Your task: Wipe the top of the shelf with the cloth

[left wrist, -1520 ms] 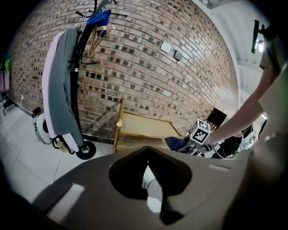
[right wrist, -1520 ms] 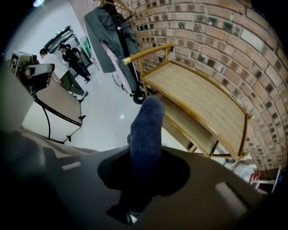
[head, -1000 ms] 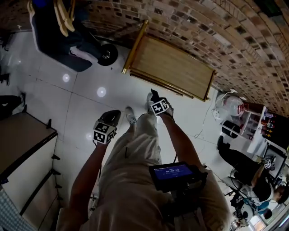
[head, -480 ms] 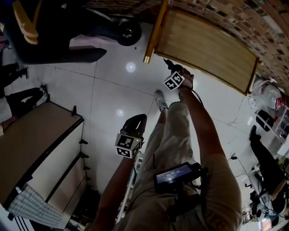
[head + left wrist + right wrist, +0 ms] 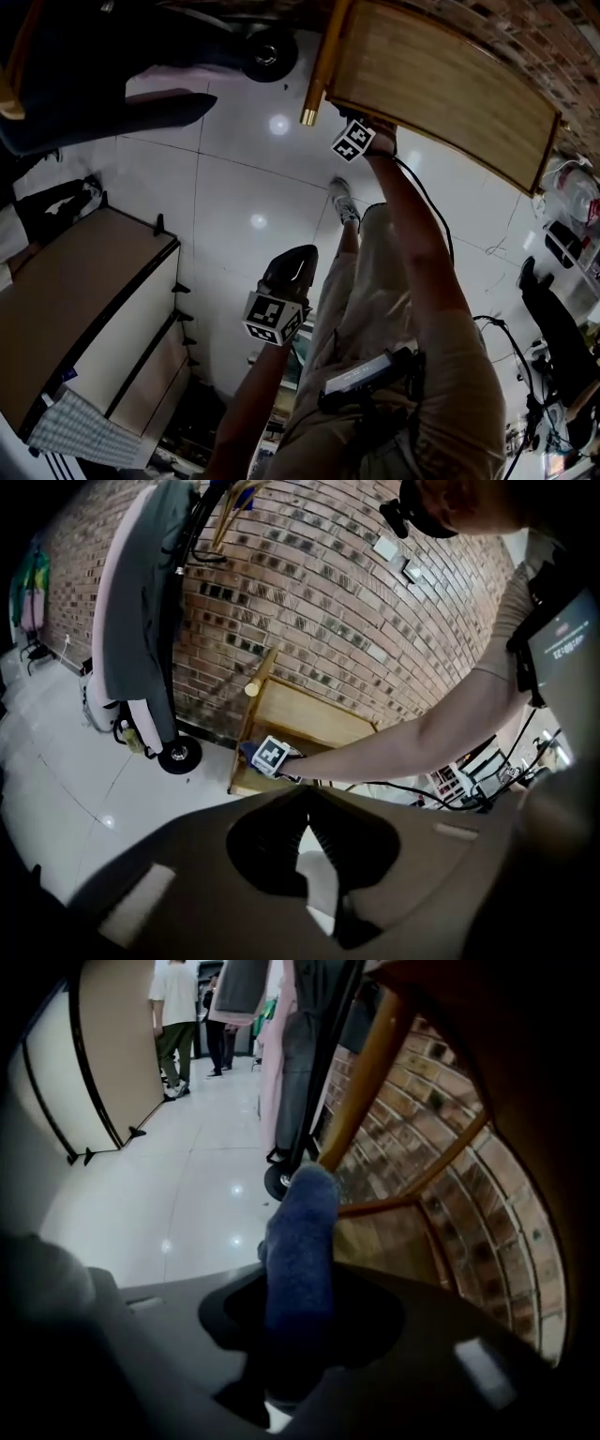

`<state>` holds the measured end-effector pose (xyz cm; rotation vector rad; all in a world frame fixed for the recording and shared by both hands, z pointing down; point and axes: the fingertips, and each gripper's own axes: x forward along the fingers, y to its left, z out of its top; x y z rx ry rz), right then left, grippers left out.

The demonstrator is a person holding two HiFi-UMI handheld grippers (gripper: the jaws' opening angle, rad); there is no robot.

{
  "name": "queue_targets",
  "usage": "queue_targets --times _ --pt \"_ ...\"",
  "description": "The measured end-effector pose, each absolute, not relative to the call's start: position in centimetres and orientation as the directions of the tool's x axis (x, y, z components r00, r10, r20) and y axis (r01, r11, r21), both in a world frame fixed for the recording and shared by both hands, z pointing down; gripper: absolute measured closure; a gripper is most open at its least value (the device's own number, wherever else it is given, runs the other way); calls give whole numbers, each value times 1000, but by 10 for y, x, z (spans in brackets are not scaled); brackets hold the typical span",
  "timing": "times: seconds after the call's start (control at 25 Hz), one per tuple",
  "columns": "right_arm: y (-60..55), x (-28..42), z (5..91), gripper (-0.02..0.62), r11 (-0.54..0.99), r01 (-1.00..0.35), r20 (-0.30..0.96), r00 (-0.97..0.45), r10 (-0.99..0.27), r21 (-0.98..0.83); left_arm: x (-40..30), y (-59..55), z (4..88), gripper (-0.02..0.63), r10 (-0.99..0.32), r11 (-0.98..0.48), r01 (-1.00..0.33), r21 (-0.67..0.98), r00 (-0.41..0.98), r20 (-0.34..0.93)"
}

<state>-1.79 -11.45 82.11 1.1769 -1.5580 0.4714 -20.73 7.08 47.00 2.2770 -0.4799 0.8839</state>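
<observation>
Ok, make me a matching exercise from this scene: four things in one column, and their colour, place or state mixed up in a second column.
Things:
1. cloth
2. shelf
3. left tongs
4. floor

Descriptions:
A. white glossy tiles
B. shut, with nothing between them
C. wooden, standing against the brick wall
D. blue, gripped in the right tongs

Pairs: 1-D, 2-C, 3-B, 4-A
</observation>
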Motion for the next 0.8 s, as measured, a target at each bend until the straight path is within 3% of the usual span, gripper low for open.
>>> queue_targets --times 0.8 --pt "-108 2 861 491 566 -780 926 45 -375 267 -173 77 494 601 -70 -735 -510 446 712 699"
